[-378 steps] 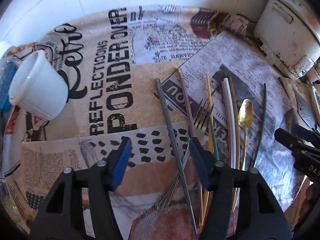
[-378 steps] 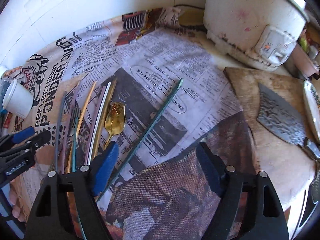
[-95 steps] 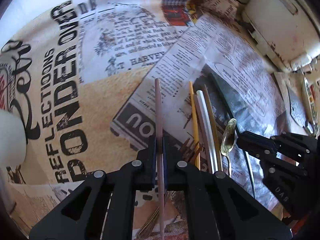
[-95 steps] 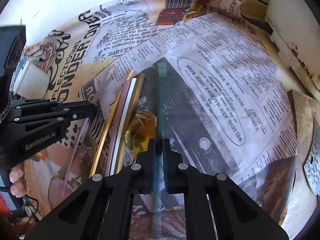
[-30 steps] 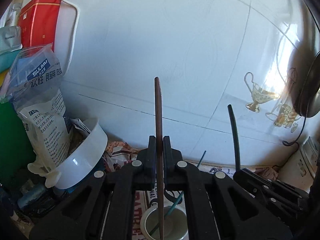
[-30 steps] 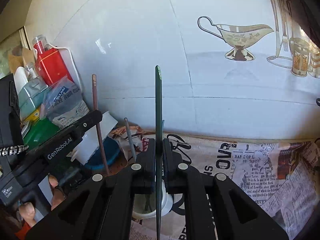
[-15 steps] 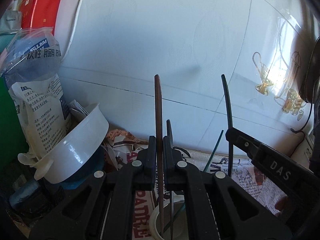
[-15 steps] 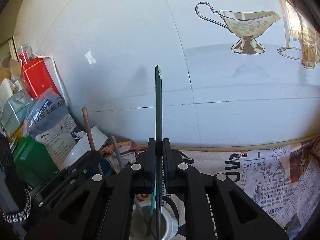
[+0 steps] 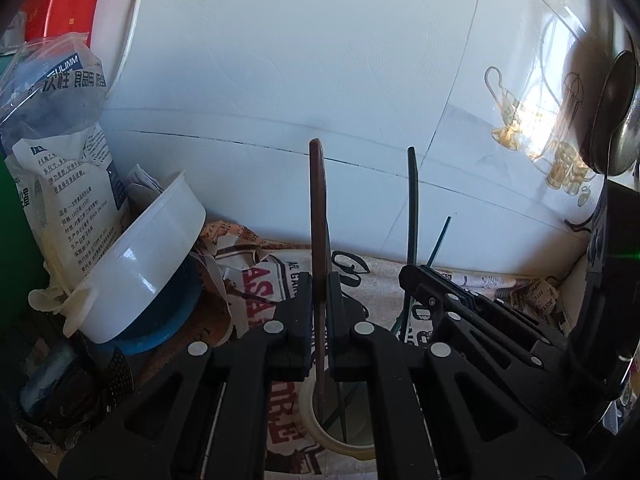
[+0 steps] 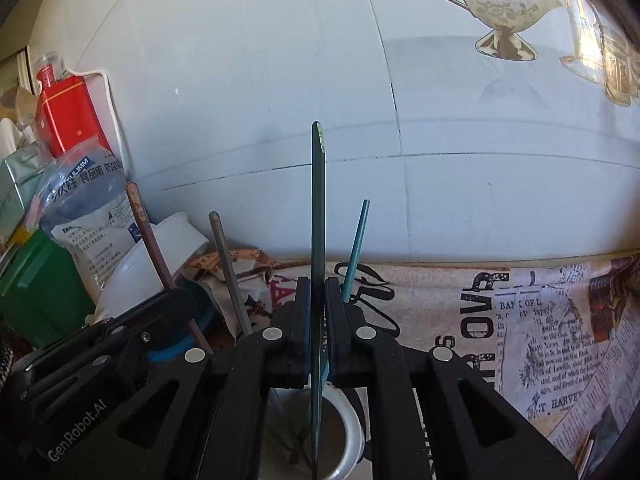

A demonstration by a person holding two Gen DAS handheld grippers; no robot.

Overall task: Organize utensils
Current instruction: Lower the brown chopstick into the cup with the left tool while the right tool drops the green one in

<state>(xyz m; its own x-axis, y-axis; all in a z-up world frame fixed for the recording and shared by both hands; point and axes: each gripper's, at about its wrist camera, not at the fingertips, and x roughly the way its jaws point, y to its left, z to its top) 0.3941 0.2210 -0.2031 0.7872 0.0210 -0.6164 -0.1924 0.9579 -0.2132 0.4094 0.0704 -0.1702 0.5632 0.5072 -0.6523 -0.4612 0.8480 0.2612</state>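
The left gripper (image 9: 319, 312) is clamped on a brown chopstick (image 9: 318, 216), which stands upright between its pads with the lower end reaching down into a white cup (image 9: 316, 436) directly beneath. The right gripper (image 10: 319, 316) is clamped the same way on a dark green chopstick (image 10: 318, 208), upright, its lower end inside the same cup (image 10: 352, 432). In the right view the left gripper (image 10: 160, 316) sits just to the left with its brown chopstick (image 10: 146, 236) tilted, and a grey stick (image 10: 228, 268) and a teal stick (image 10: 356, 248) lean in the cup between and beside the two. The cup stands on a newspaper-print cloth (image 10: 540, 340) near a white tiled wall (image 10: 240, 80). To the left lie a tilted white bowl (image 9: 148, 256), a plastic bag (image 9: 56, 120) and a red box (image 10: 60, 116).
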